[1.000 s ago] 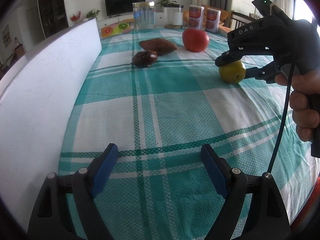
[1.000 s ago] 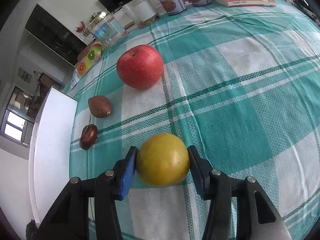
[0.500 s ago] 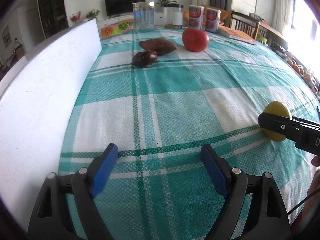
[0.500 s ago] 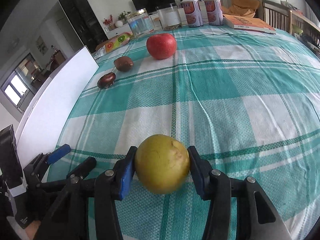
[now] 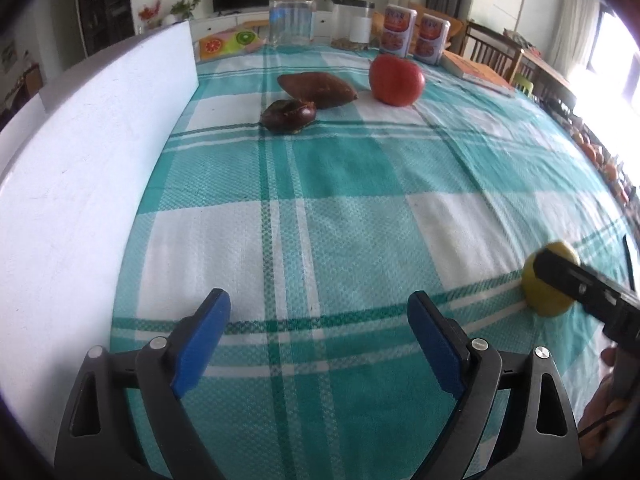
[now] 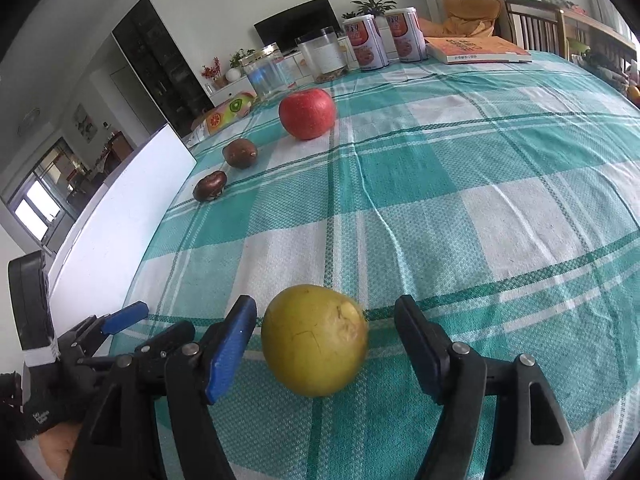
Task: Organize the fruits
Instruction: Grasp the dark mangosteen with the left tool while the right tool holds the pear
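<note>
Right wrist view, item one: yellow fruit (image 6: 315,340), round, skin scuffed, resting on the checked cloth of the tabletop (image 6: 500,184) near its front edge. The right hand-held gripper (image 6: 325,344) has just been opening; its blue pads now stand clear of the fruit on both sides, fruit between them but not pinched. Step in hand, by my reading: letting go after setting the fruit down.

Item two: red apple (image 6: 307,113), far end of the cloth, well apart from the yellow fruit.

Item three: two dark brown fruits, the larger (image 6: 240,153) beside the smaller (image 6: 209,186), in a loose line with the apple.

Item four: left hand-held gripper (image 5: 318,340), jaws spread wide, nothing between them, over bare cloth; the yellow fruit (image 5: 538,290) lies to its right.

Item five: white board (image 5: 80,184) along the left edge of the tabletop.

Handling note: a round fruit may roll. Draw the right hand-held gripper straight back along its own line, pads kept wide, so neither one nudges the fruit; check it sits still before reaching for the next.
</note>
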Motion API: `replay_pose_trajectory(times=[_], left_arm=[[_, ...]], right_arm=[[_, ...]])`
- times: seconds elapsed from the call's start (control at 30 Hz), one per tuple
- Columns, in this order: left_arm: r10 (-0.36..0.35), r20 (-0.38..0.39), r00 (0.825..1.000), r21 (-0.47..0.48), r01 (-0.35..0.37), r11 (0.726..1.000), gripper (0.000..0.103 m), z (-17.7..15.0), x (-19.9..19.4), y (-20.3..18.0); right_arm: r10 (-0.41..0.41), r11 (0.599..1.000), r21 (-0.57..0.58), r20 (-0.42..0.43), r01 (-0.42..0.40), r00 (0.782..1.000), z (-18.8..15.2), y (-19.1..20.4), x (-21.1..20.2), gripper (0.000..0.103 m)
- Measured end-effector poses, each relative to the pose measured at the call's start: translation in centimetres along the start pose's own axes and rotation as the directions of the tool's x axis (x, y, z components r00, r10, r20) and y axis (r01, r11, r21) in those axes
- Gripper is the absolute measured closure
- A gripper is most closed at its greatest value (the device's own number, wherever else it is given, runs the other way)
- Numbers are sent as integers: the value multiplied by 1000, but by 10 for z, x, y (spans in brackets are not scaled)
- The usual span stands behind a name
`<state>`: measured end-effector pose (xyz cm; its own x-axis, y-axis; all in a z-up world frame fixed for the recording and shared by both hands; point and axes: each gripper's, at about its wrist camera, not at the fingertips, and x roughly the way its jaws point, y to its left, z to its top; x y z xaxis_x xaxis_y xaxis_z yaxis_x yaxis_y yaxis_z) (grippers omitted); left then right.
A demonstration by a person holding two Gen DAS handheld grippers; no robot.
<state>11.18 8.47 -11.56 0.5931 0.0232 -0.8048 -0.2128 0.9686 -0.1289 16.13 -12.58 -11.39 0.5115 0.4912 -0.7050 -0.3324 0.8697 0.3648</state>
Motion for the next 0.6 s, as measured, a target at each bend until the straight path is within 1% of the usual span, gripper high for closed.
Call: replay_pose_trajectory(times=[0.07,0.13,0.17,0.23,0.3,0.43,0.5,0.53,0.57,0.6], left_arm=[[-23,21,1000,-79,25,997,11,22,0,7],[-36,50,998,-131,43,991,11,46,4,12],[-32,57,998,-151,40,988,11,58,10,14],[5,60,998,-178,6,984,11,76,28,19],[54,55,997,-167,-44,985,11,90,48,18],[122,15,992,-92,-120,989,11,109,83,16],[147,26,989,-100,-144,985,15,113,88,22],[137,56,989,-116,-130,985,22,113,85,26],[91,89,992,-126,-79,989,53,113,80,29],[81,92,992,-128,-69,989,55,112,77,30]], right_arm=[[7,1000,17,12,-7,1000,1,-3,-3,23],[20,999,34,10,-20,1000,2,-7,-3,23],[24,999,44,5,-24,1000,1,-9,-2,22],[32,998,59,-2,-32,999,2,-11,-1,22],[32,998,60,1,-32,999,2,-11,-1,22],[26,998,52,2,-26,1000,1,-10,-1,22],[25,998,53,1,-25,1000,1,-10,-1,22],[25,998,55,0,-25,1000,1,-10,0,22],[24,998,55,0,-24,1000,1,-10,0,22],[24,998,56,1,-24,1000,1,-10,0,22]])
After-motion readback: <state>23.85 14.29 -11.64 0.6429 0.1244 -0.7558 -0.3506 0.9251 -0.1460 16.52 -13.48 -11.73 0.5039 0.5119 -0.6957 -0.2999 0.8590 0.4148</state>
